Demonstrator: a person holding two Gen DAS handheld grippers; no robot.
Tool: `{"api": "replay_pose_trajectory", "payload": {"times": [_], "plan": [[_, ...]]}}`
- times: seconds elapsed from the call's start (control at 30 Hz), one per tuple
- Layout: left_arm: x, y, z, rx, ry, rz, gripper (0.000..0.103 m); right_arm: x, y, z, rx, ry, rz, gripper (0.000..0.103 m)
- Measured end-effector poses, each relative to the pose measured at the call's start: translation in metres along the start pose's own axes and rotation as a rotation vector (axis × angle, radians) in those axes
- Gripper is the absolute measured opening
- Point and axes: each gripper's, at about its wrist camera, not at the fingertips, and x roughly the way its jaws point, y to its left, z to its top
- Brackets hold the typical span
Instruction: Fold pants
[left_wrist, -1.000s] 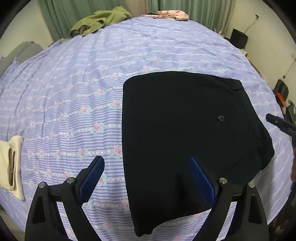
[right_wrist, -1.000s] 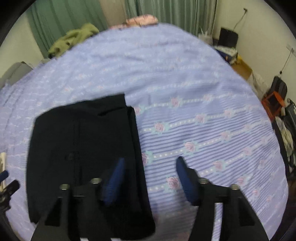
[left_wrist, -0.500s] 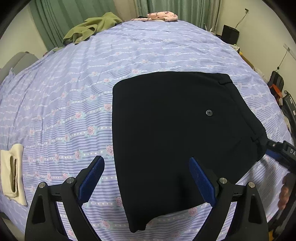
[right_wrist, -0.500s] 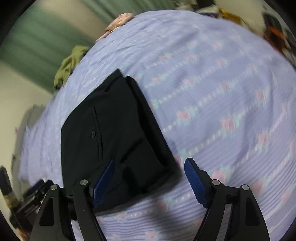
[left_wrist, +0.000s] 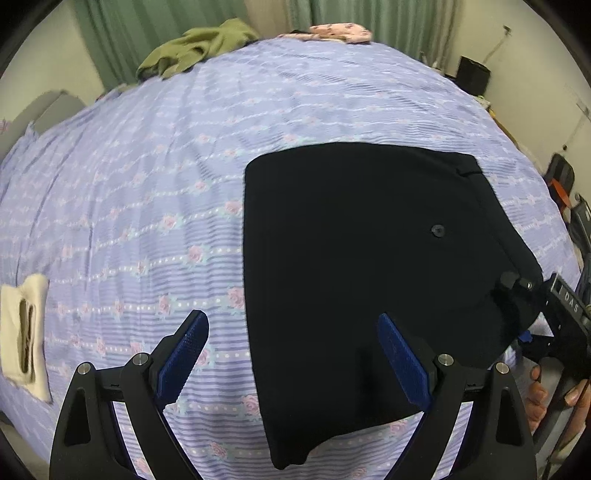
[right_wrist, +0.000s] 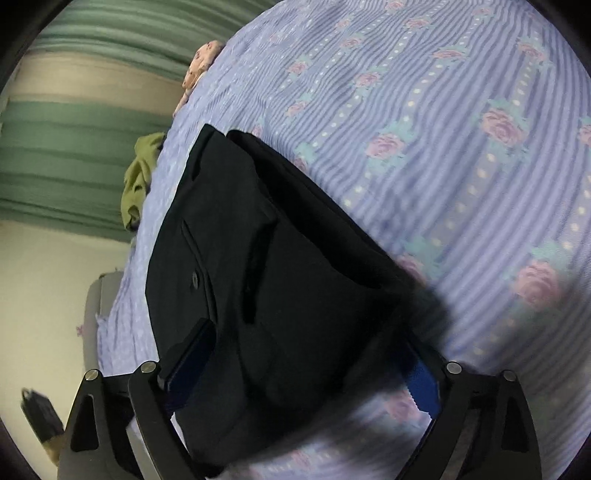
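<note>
Right gripper (right_wrist: 295, 365) sat spread wide around the folded pants (right_wrist: 266, 280) edge, unclamped; we held left gripper (left_wrist: 295, 354) open above.

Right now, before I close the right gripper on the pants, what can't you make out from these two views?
- Right wrist view: the right gripper has its fingertips hidden by the black pants; a grip can't be confirmed, and motion blur smears the near edge.
- Left wrist view: the right gripper's tip is lost against the pants' corner.
- Left wrist view: the left gripper hides the pants' near hem.
- Pants' underside: hidden against the bedsheet.
</note>
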Motion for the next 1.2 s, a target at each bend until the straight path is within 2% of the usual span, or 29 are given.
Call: {"api": "replay_pose_trajectory", "payload": {"times": [0.2, 0.3, 0.37, 0.43, 0.53, 0.6, 0.67, 0.7, 0.8, 0.93, 1.0, 1.13, 1.2], "plan": [[0.010, 0.014, -0.003, -0.100, 0.033, -0.044, 0.094, 0.012, 0.009, 0.016, 0.046, -0.015, -0.034, 0.095], [0.011, 0.017, -0.005, -0.100, 0.022, -0.049, 0.094, -0.006, 0.023, 0.019, 0.049, -0.042, 0.043, 0.087], [0.011, 0.019, -0.005, -0.098, 0.014, -0.047, 0.094, -0.018, 0.039, 0.018, 0.026, -0.082, 0.101, 0.087], [0.014, 0.026, -0.005, -0.105, 0.011, -0.048, 0.094, -0.015, 0.046, 0.018, 0.014, -0.096, 0.093, 0.087], [0.022, 0.037, -0.001, -0.120, 0.007, -0.046, 0.094, 0.009, 0.038, 0.022, 0.021, -0.077, -0.021, 0.083], [0.028, 0.039, 0.003, -0.090, -0.001, -0.039, 0.094, 0.021, 0.026, 0.024, 0.048, -0.076, -0.072, 0.069], [0.035, 0.041, 0.007, -0.055, -0.012, -0.052, 0.094, 0.022, 0.027, 0.023, 0.049, -0.097, -0.106, 0.064], [0.039, 0.046, 0.010, -0.061, -0.010, -0.074, 0.094, 0.020, 0.030, 0.021, 0.044, -0.105, -0.132, 0.058], [0.049, 0.068, 0.022, -0.134, -0.007, -0.152, 0.094, 0.020, 0.053, 0.020, -0.028, -0.117, -0.283, 0.047], [0.066, 0.097, 0.033, -0.273, 0.030, -0.313, 0.094, 0.026, 0.087, 0.012, -0.202, -0.159, -0.480, 0.043], [0.078, 0.105, 0.037, -0.307, 0.046, -0.389, 0.093, 0.025, 0.085, 0.007, -0.262, -0.178, -0.529, 0.042], [0.106, 0.103, 0.043, -0.264, 0.089, -0.515, 0.092, 0.019, 0.090, -0.003, -0.372, -0.202, -0.588, 0.042], [0.115, 0.097, 0.045, -0.228, 0.090, -0.543, 0.092, 0.014, 0.093, -0.003, -0.395, -0.204, -0.594, 0.041]]}}
